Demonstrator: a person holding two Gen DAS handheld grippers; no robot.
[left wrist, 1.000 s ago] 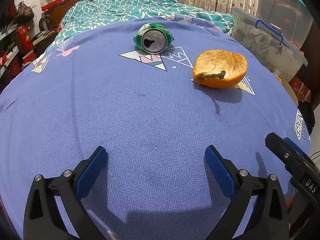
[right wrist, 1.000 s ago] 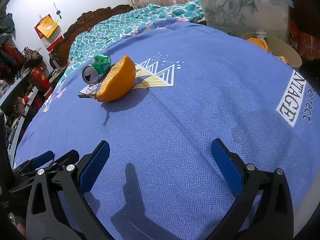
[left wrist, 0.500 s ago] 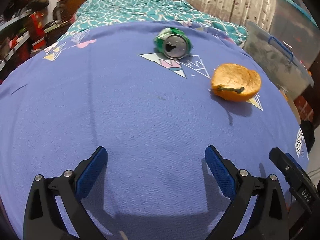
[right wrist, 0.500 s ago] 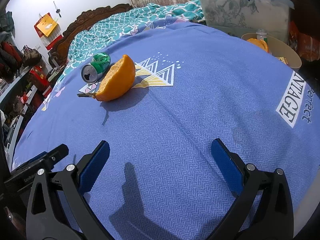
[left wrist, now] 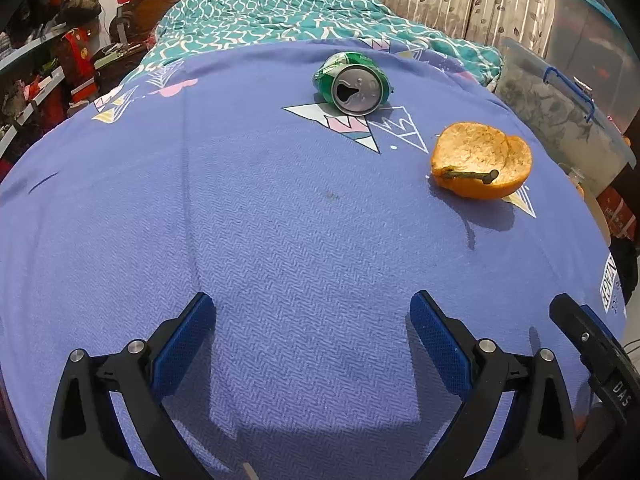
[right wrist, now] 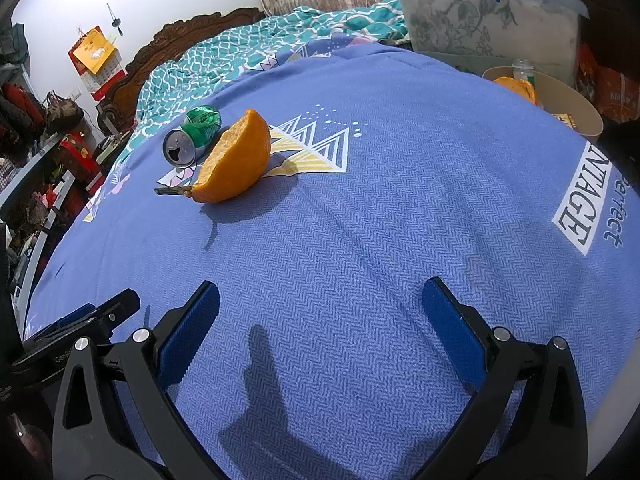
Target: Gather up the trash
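While both tools hang low over the blue bedspread [left wrist: 280,240], two bits of rubbish lie out ahead of them: one green can [left wrist: 354,82] and one orange peel [left wrist: 482,164]. The can is crushed and lies on its side, its long axis running away toward the headboard [right wrist: 160,52], its silver top with the open mouth turned back toward the left gripper [left wrist: 312,328]. Just beside it, to its right and not touching in the left view, sits the peel — a hollow half-shell, pale inside tipped up and toward the left gripper, its stem [right wrist: 172,191] sticking out level.

The left gripper's jaws are spread wide with nothing between them but cloth; the right gripper [right wrist: 320,312] is just as wide apart and empty too.

Printed on the spread near the right edge I can read "Perfect" over larger letters "NTAGE" [right wrist: 580,208] — the start is cut off. A tan bin [right wrist: 576,100] stands off the bed's far side, with another orange scrap [right wrist: 516,87] and a small bottle [right wrist: 522,69] in it. One lidded plastic tub [right wrist: 492,20] sits behind it.
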